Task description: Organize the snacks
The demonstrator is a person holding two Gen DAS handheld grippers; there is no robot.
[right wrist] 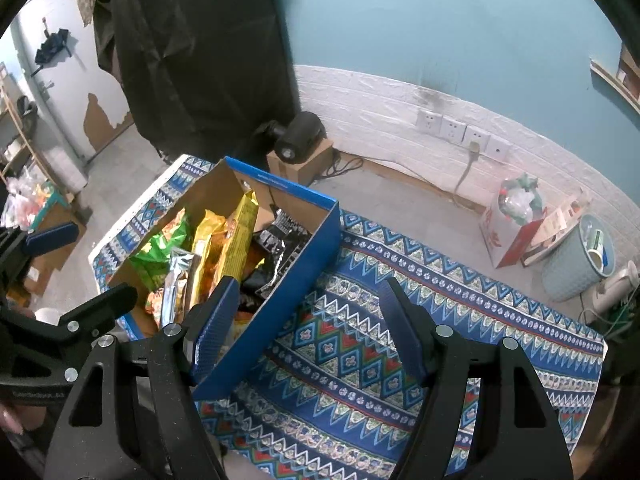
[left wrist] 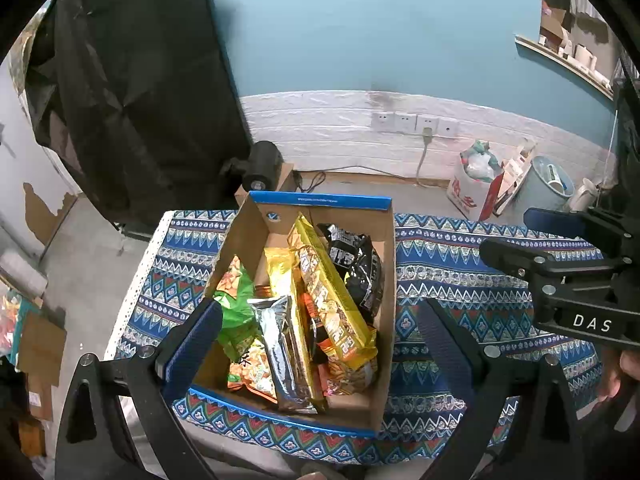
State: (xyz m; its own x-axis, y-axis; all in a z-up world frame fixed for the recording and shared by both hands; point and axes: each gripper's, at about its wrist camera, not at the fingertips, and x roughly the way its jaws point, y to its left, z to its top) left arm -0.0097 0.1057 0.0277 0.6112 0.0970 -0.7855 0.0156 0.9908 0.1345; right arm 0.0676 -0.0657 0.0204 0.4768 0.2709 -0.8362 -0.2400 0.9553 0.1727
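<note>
Left gripper: the left gripper (left wrist: 320, 344) is being held with its two blue-padded fingers spread wide apart, and nothing is being gripped. It is being hung over the near end of the box.

Right gripper: the right gripper (right wrist: 306, 328) is also being held wide open with nothing in it. It is being hung over the box's blue side wall and the cloth just beside it.

Snack box: the open brown cardboard box with blue edges (left wrist: 316, 200) is being kept on the left part of the table. It is being filled with packets that are leaning on each other.

Snacks: a long yellow packet (left wrist: 332, 292) is being propped across the middle. A shiny silver packet (left wrist: 280, 344) is lying near the front, a green bag (left wrist: 236, 312) at the left, and a black bag (left wrist: 358, 268) at the far right.

Table: the blue patterned cloth (right wrist: 400, 320) beside the box is being left bare.

Doing it well: it looks like a packet is about to be picked. One packet should be picked by its free edge, and pinched softly so it is not being crushed. The ones under it may be dragged along.

Hand pose: both tools are being tipped downward from above, side by side, well above the snacks.
</note>
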